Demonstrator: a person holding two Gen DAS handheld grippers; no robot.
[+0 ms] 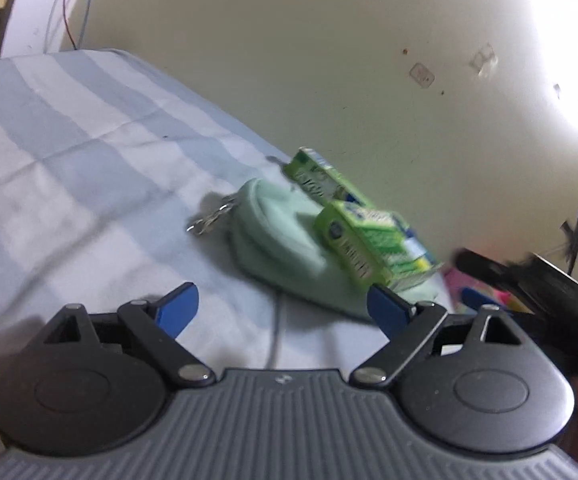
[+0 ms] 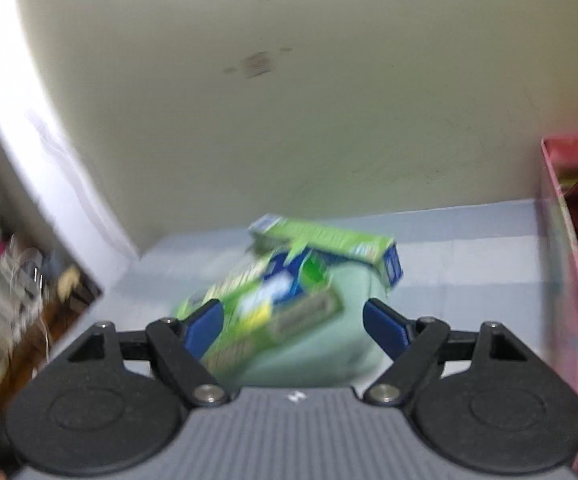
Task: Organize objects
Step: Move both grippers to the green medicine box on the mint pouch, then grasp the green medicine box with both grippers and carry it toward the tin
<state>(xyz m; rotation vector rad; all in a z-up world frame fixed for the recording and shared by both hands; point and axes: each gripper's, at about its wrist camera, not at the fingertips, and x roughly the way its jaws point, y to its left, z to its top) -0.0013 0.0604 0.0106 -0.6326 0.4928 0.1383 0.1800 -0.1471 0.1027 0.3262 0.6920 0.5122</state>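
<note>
Left wrist view: left gripper (image 1: 283, 312) hovers over the striped bedsheet (image 1: 69, 152), jaws spread wide, nothing between them. Ahead and to its right lies a mint-green pouch (image 1: 277, 232) with a metal keychain (image 1: 209, 220) at its near-left end. 2 green cartons rest on the pouch: the nearer carton (image 1: 369, 240) just beyond the right fingertip, the farther carton (image 1: 321, 178) behind it by the wall (image 1: 329, 40). A dark shape at far right is probably the other tool; too blurred to be sure. Right wrist view, heavily motion-blurred: right gripper (image 2: 293, 322) also stands wide and empty, with the nearer carton (image 2: 265, 312) straight ahead, its end lying between the fingers, contact unclear. The farther carton (image 2: 329, 244) lies crosswise beyond, the pouch (image 2: 329, 344) under both. A pink box (image 2: 565, 280) stands at the right edge, holding something green and something pink. Judgement: the step in hand is the approach to pick up the nearer carton. Next move likely calls for steadying, centring the carton between the fingers, closing gently on thin cardboard, then lifting toward the pink box.
</note>
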